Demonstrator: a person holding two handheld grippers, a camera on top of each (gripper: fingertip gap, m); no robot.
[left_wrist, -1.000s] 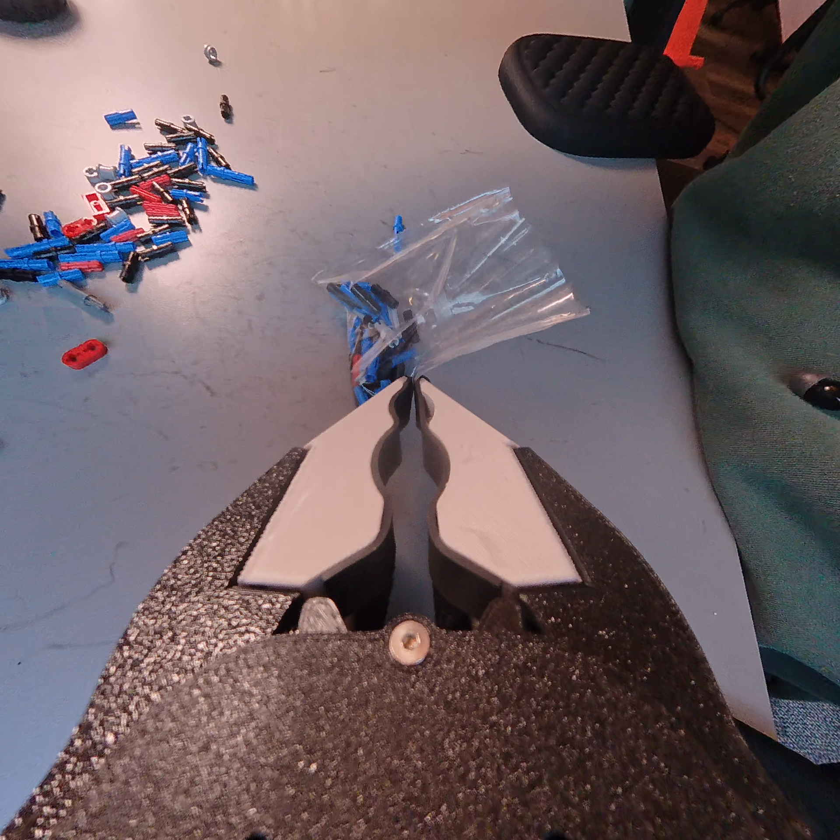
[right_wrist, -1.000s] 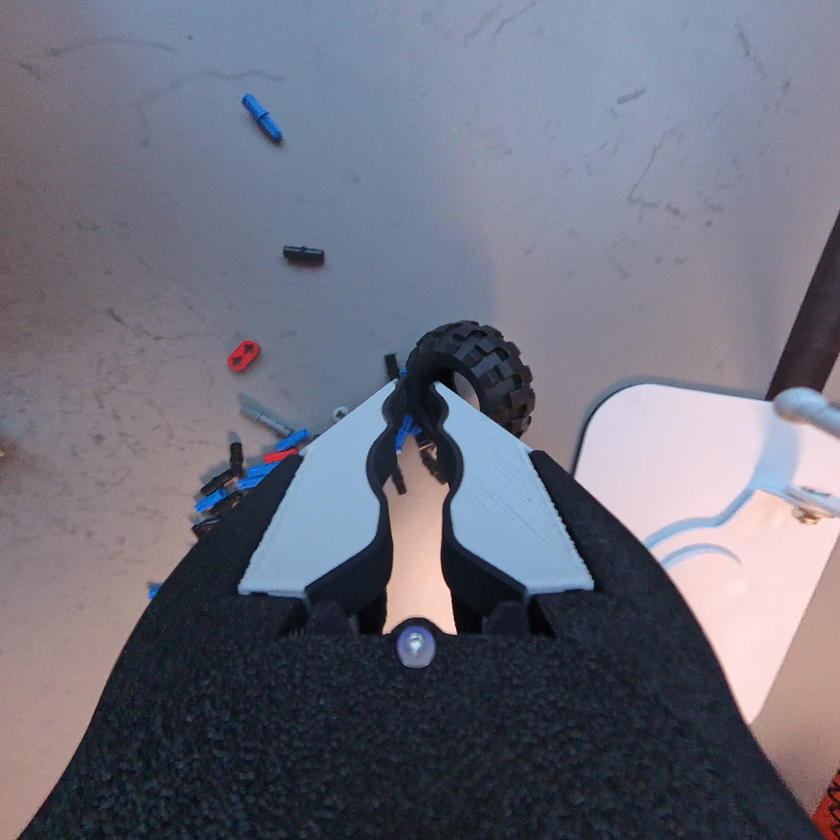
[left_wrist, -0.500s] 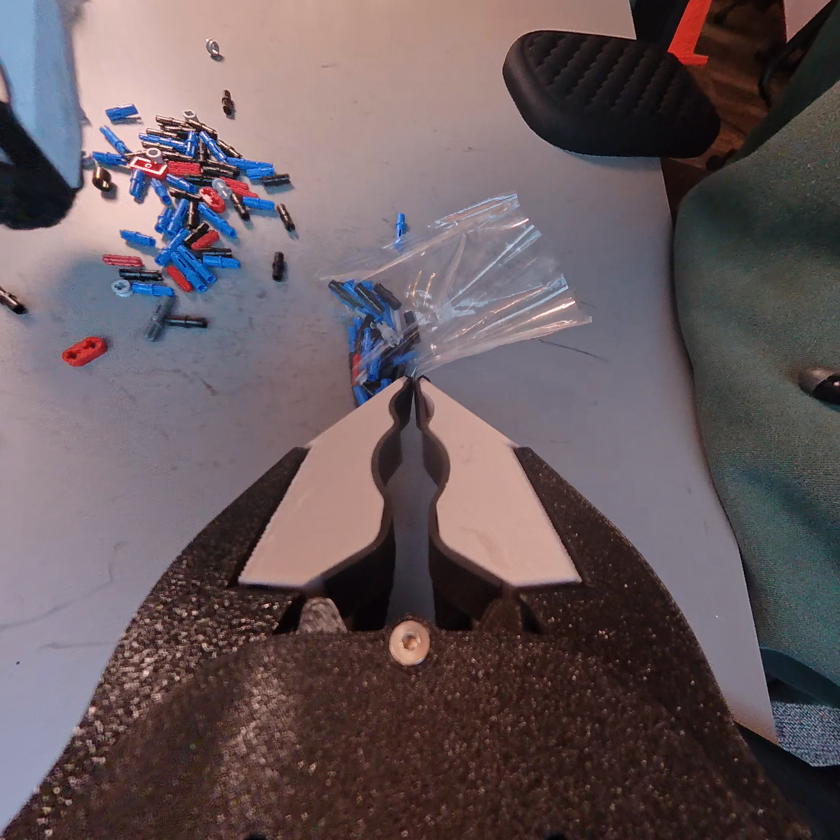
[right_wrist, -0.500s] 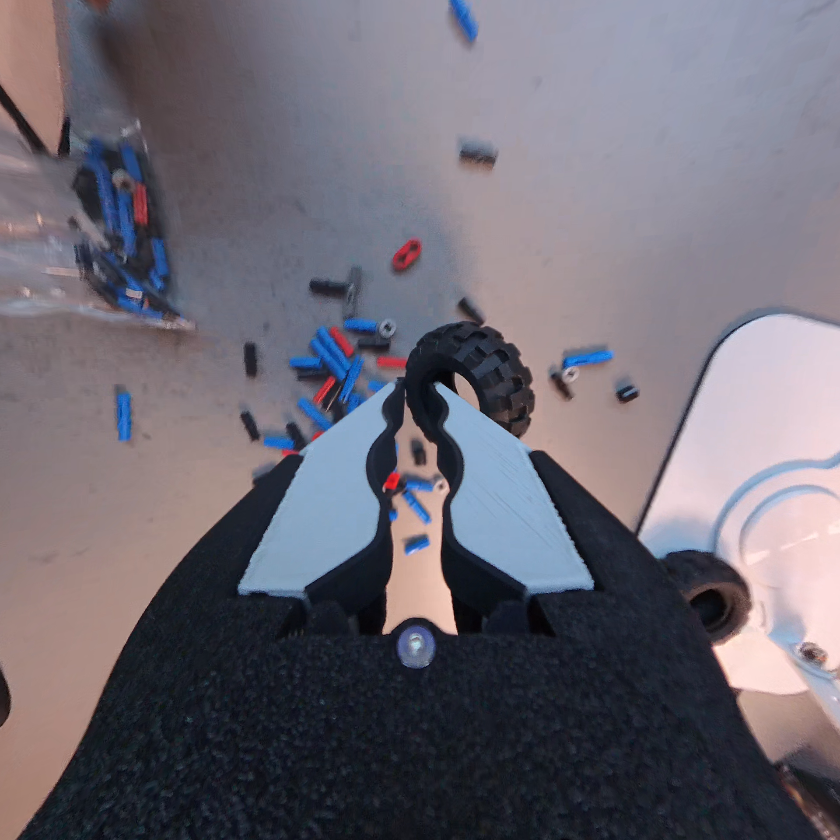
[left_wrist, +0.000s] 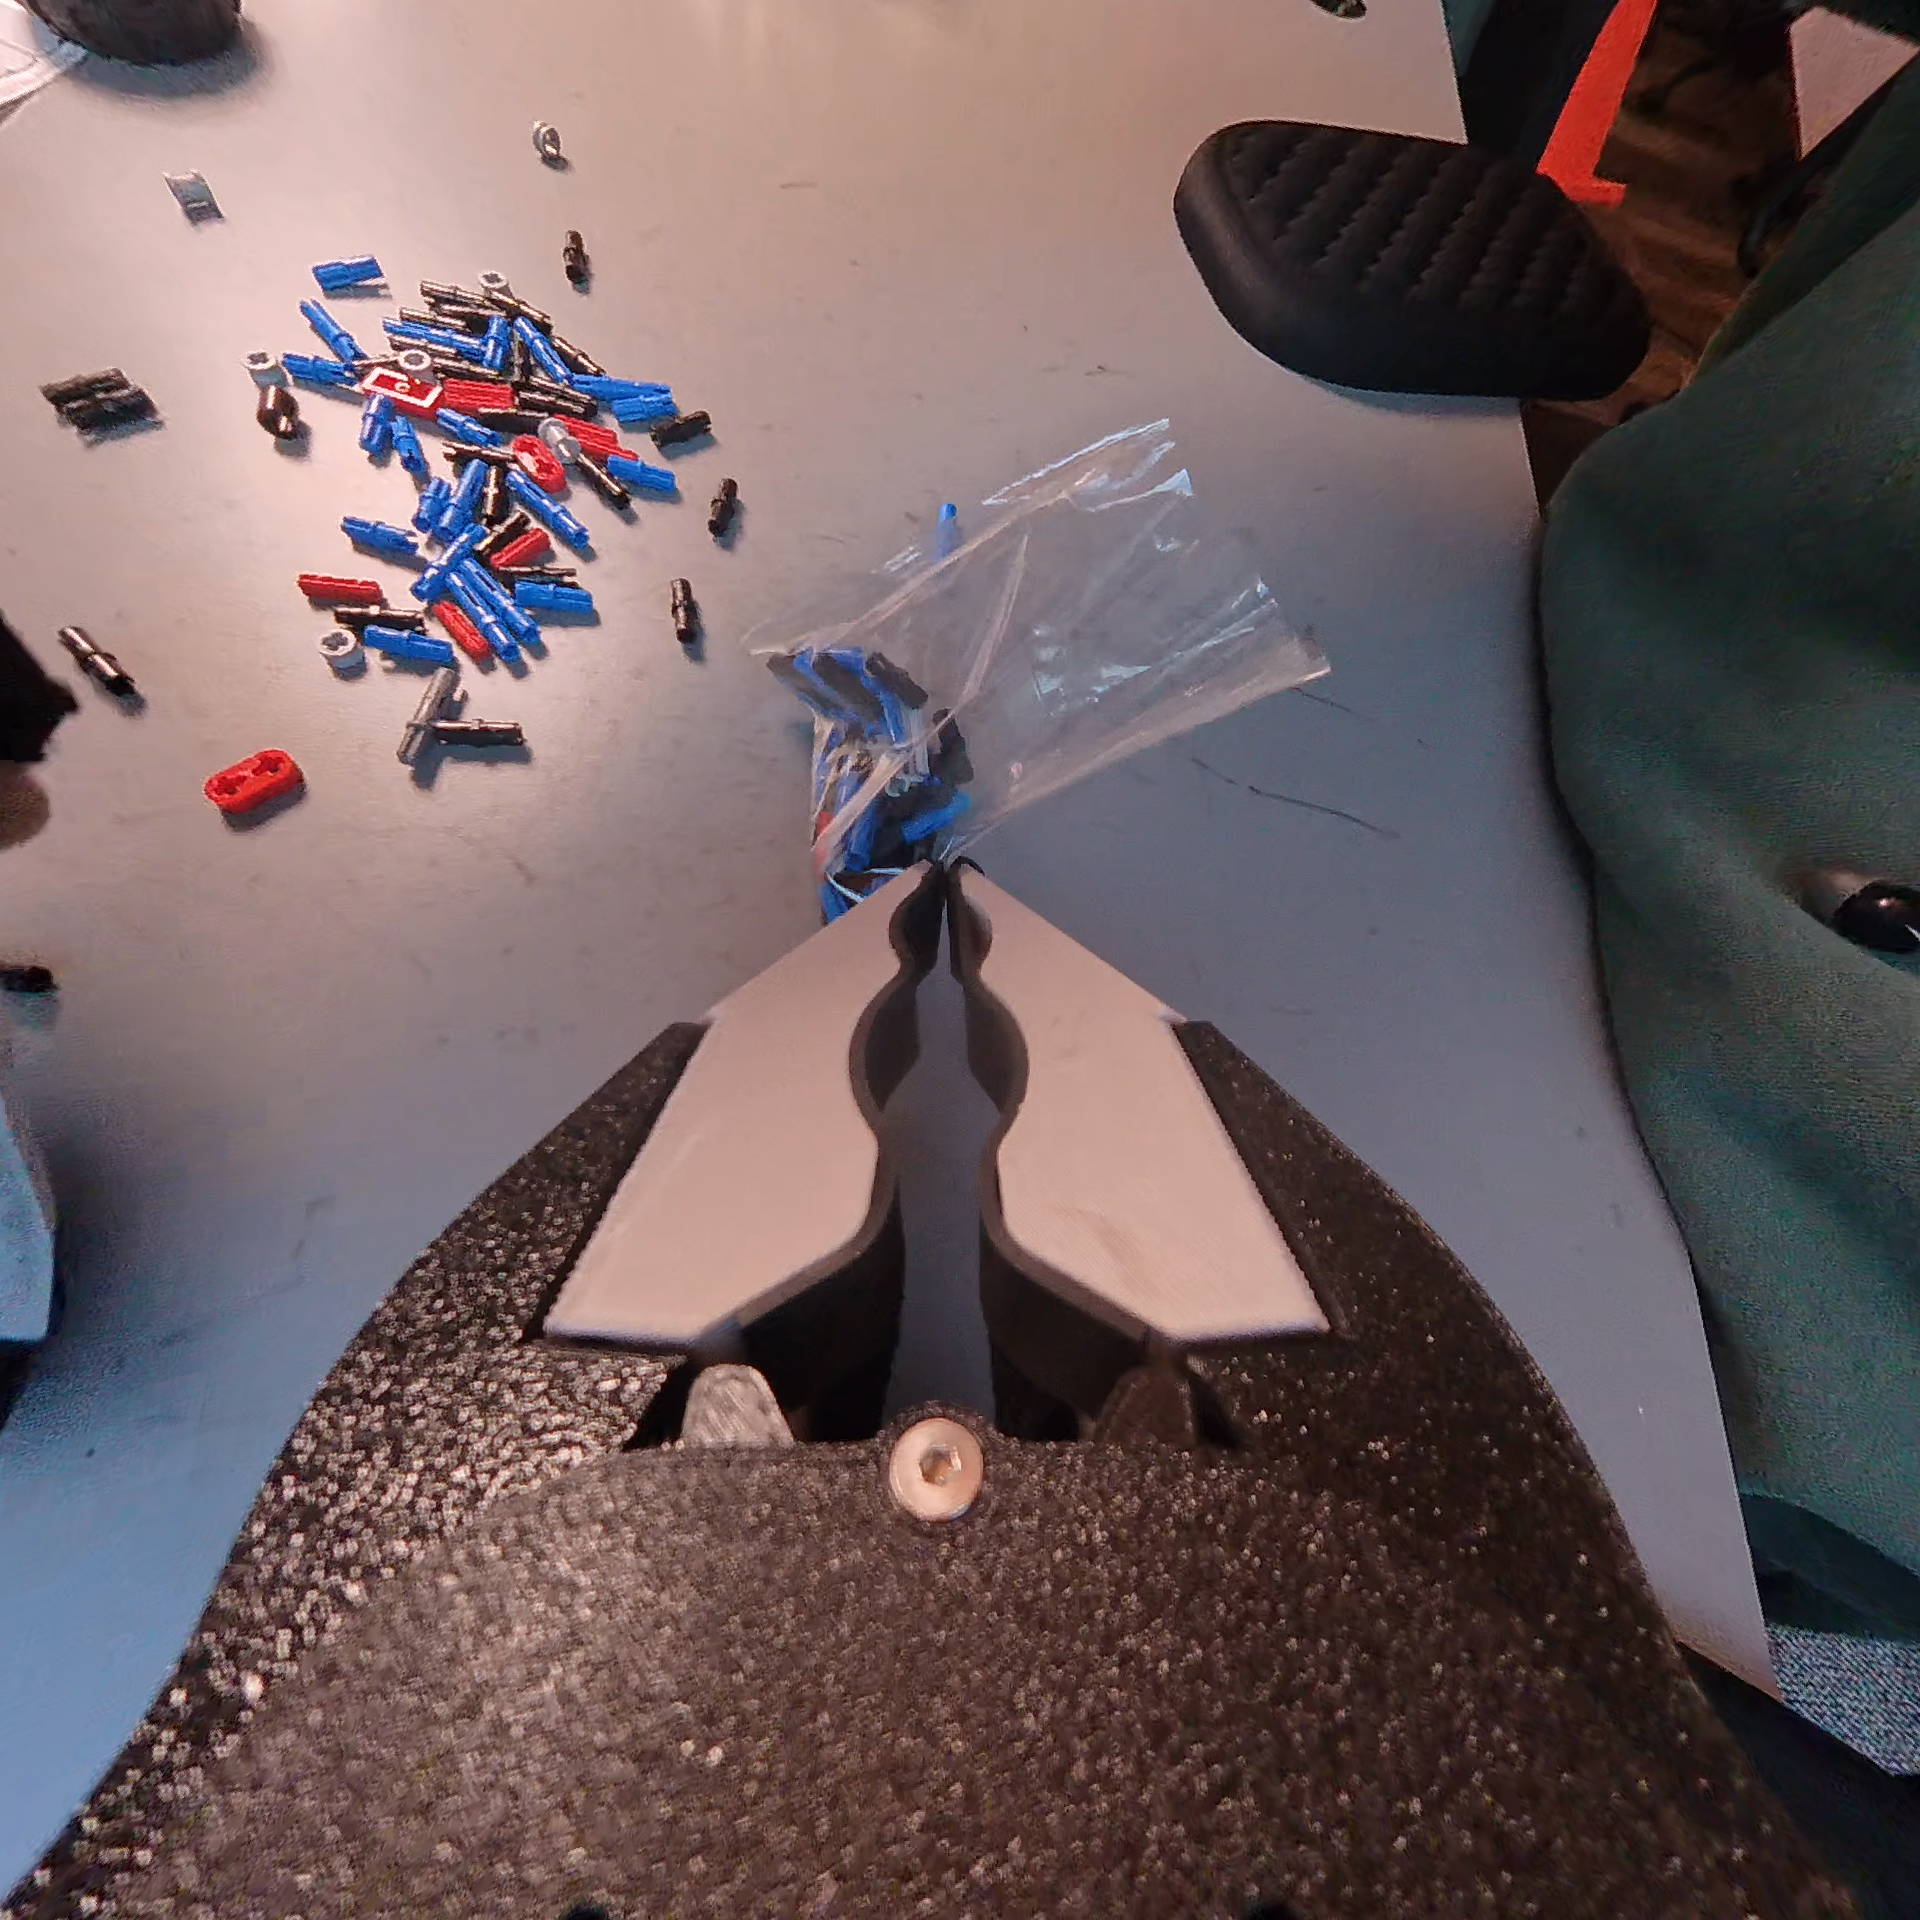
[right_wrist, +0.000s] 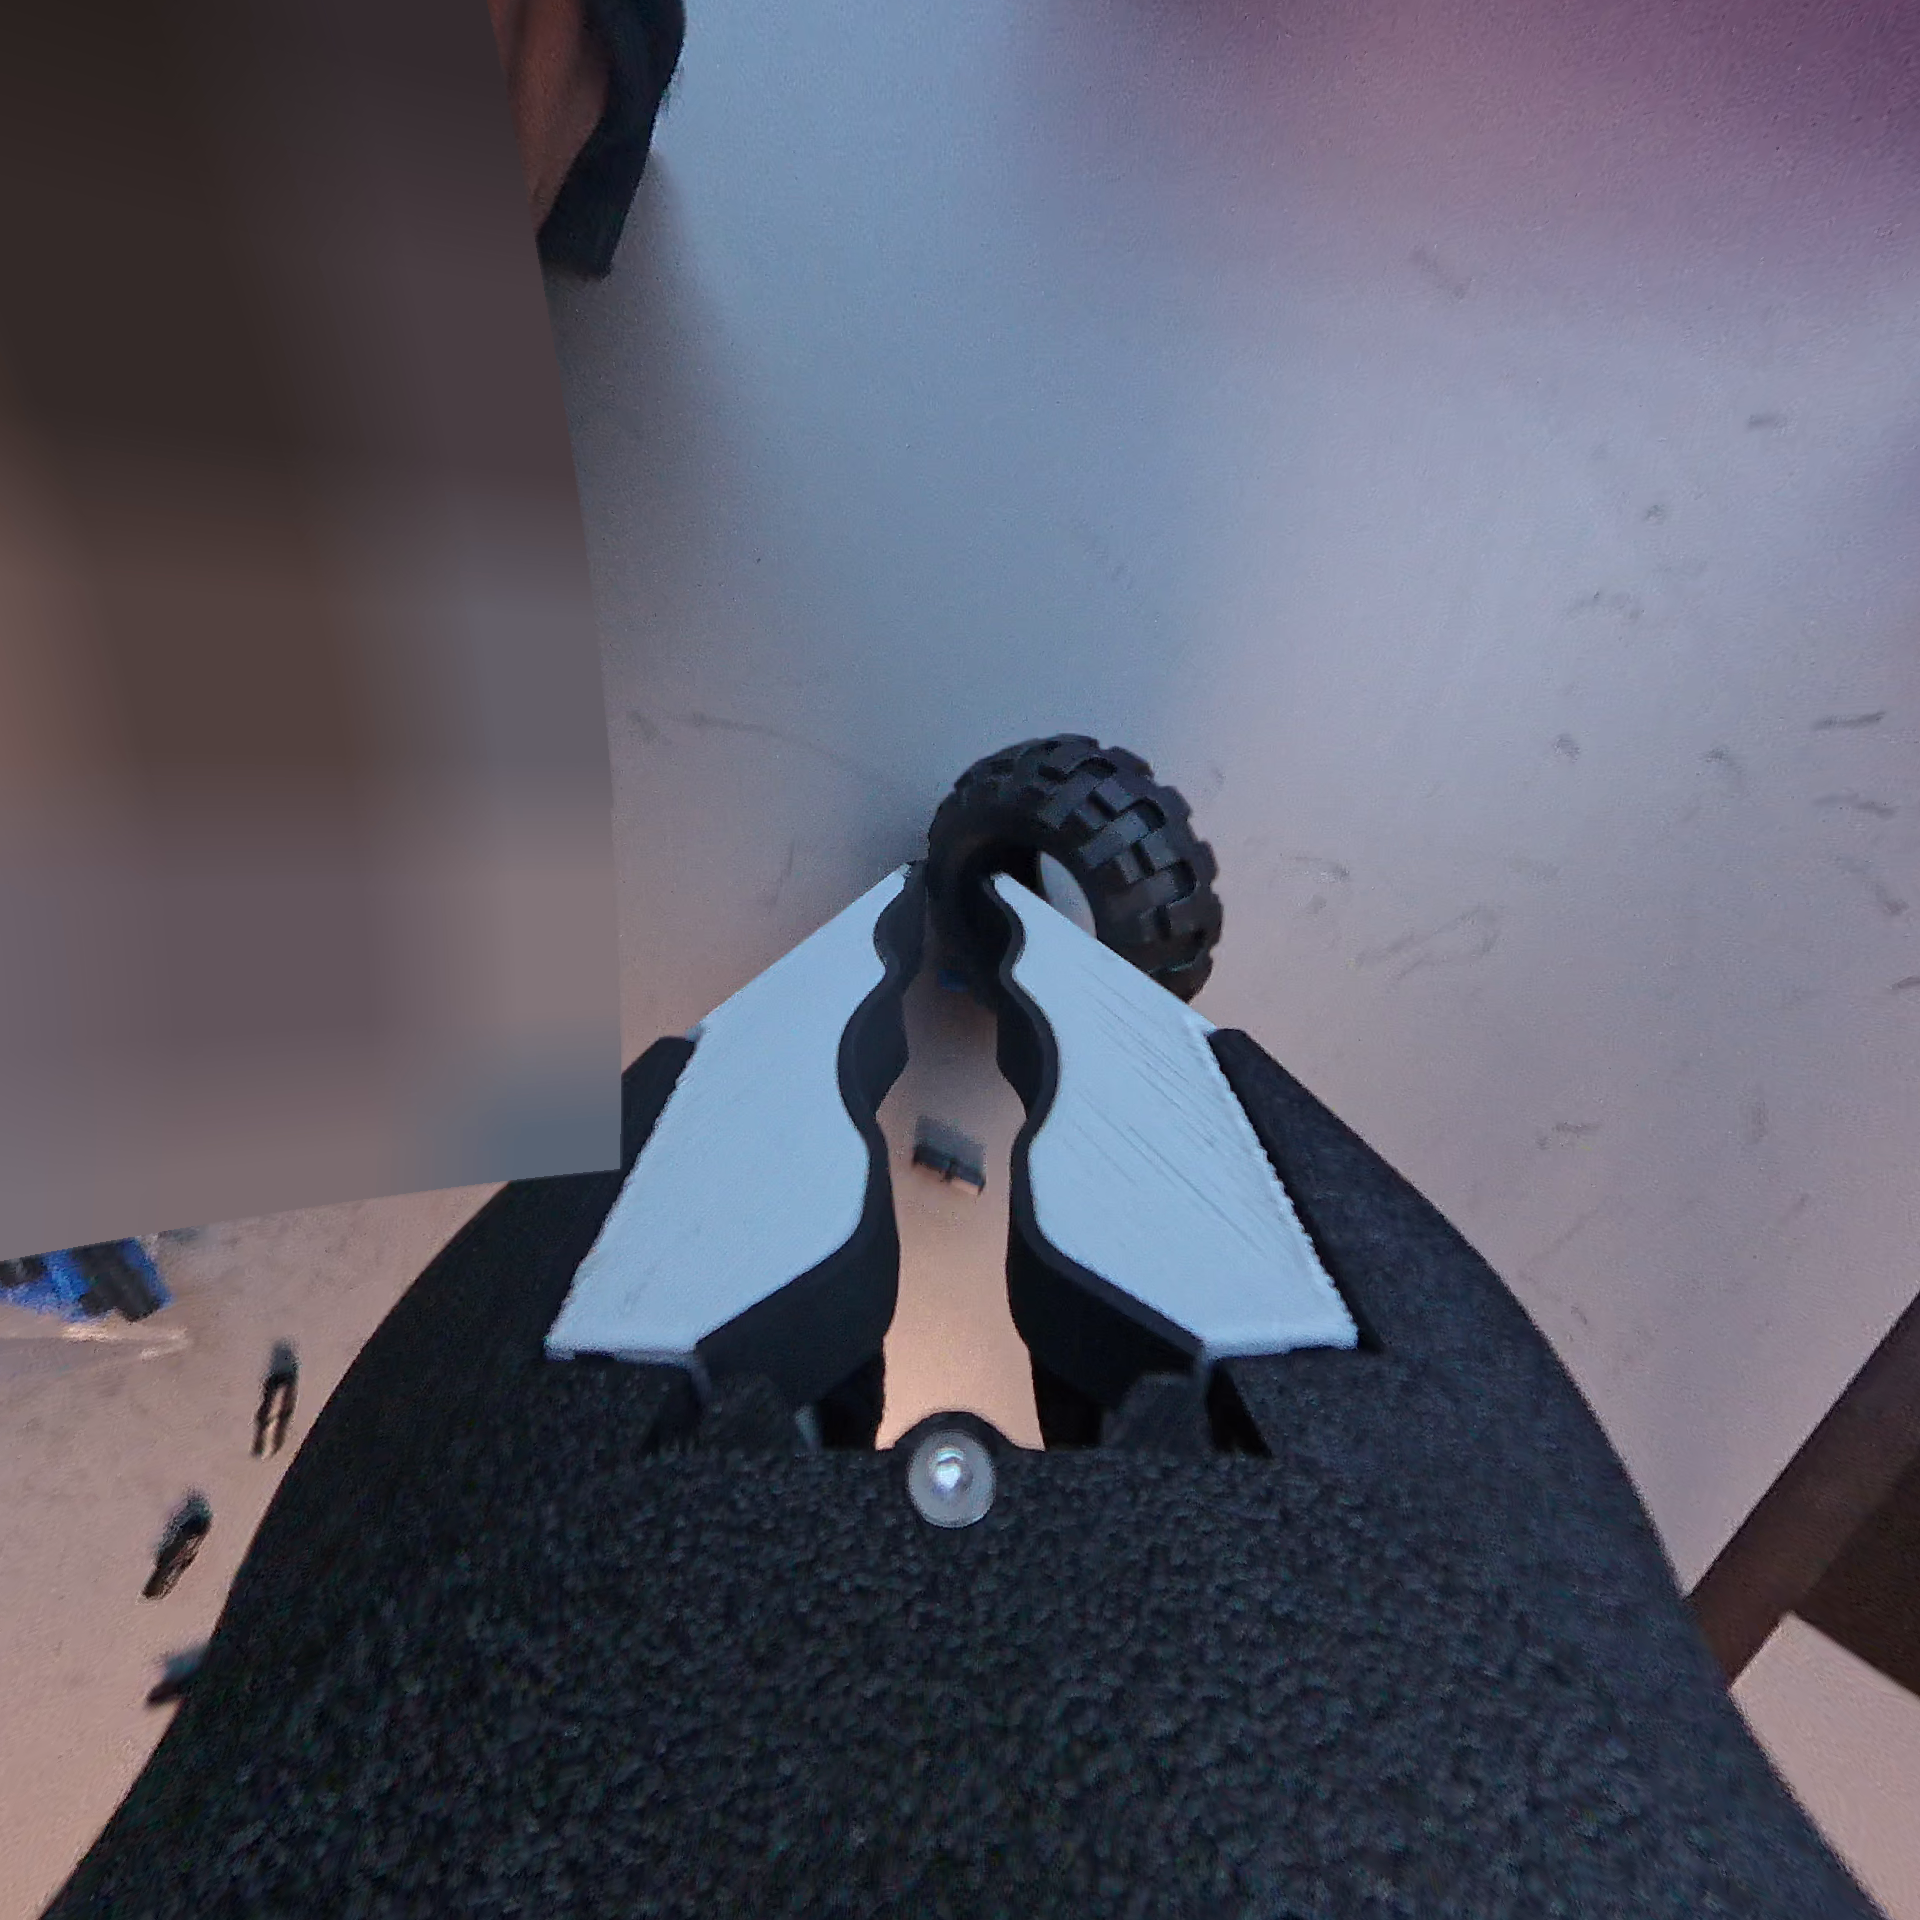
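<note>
My left gripper (left_wrist: 943, 878) is shut on the near corner of a clear plastic bag (left_wrist: 1081, 644) that lies on the grey table and holds several small blue and black pins (left_wrist: 883, 748). My right gripper (right_wrist: 951, 883) is shut on the rim of a small black knobby toy tyre (right_wrist: 1101, 842) and holds it above the table. A loose heap of blue, black and red pins (left_wrist: 478, 457) lies on the table to the left of the bag, with a red two-hole link (left_wrist: 252, 777) near it.
A black chair armrest (left_wrist: 1403, 260) and a green cloth (left_wrist: 1745, 831) stand past the table's right edge. A few stray black pins (right_wrist: 272, 1392) lie at the lower left of the right wrist view. A dark bar (right_wrist: 1808, 1517) crosses that view's right edge. The left gripper's tips are roughly 15 cm from the right gripper's.
My right gripper has swung away from the pin heap with the tyre in it; the white tray has left its view. The left gripper keeps its grip on the bag. The loose pins are more spread out.
</note>
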